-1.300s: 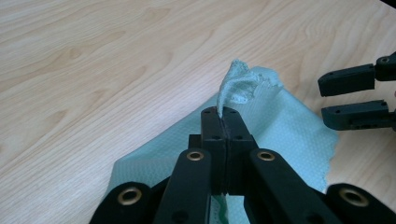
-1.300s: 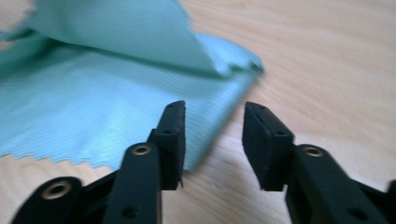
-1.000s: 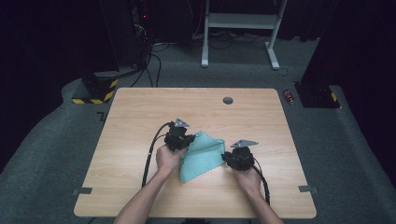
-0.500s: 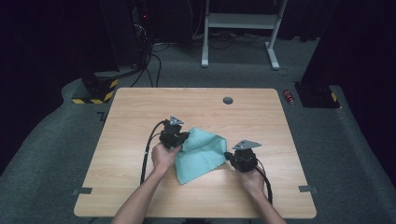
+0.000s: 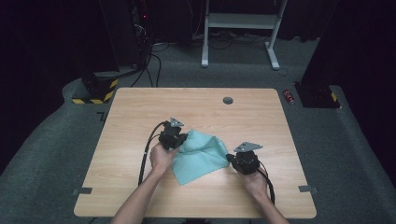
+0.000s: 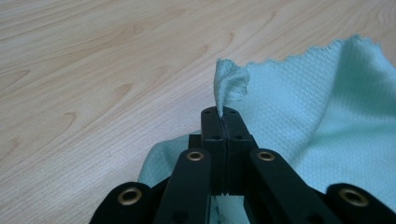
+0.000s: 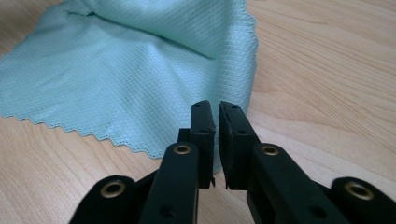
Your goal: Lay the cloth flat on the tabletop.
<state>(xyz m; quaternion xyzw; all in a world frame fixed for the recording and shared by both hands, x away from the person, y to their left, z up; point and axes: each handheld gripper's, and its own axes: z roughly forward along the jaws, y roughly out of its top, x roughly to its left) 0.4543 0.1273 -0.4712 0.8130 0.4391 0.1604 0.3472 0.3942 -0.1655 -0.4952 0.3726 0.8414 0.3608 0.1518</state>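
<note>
Your wooden surface (image 5: 140,121) takes up the middle of the high view, with a small dark round fitting (image 5: 228,100) near its far edge. The teal cloth (image 5: 198,156) lies in the lower centre of that frame, between your hands, partly flat and humped along its upper edge. Your left tongs (image 6: 223,114) are pressed together on a cloth corner, which sticks up in a twisted tuft above the tips. Your right tongs (image 7: 215,112) sit at the cloth's right edge, drawn nearly together with a thin slit at the tips; the cloth's edge runs down behind them, and you can't tell whether they pinch it.
</note>
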